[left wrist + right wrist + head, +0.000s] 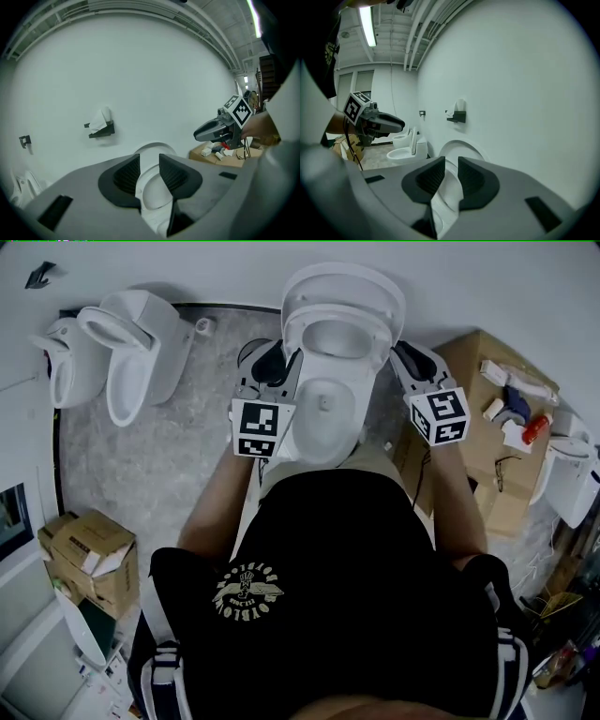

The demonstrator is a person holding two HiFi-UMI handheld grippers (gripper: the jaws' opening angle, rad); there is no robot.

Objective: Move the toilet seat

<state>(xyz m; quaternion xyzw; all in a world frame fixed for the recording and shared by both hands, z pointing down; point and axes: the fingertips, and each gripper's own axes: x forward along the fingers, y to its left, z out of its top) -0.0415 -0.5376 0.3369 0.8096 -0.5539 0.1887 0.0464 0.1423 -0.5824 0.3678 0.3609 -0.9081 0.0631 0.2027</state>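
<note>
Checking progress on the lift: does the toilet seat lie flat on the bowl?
No, the toilet seat is tilted up, clear of the bowl below it.

Look: your toilet seat [380, 341] is a plain white oval ring.
Pose: front edge lifted, tilted partway between flat and upright.
Place: straight ahead of you, above the bowl [323, 418], hinge end towards the wall.

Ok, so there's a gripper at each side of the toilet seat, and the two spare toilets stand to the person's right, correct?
Not quite: the head view shows the two spare toilets to the person's left, not right. The left gripper and right gripper are indeed at each side of the toilet seat.
</note>
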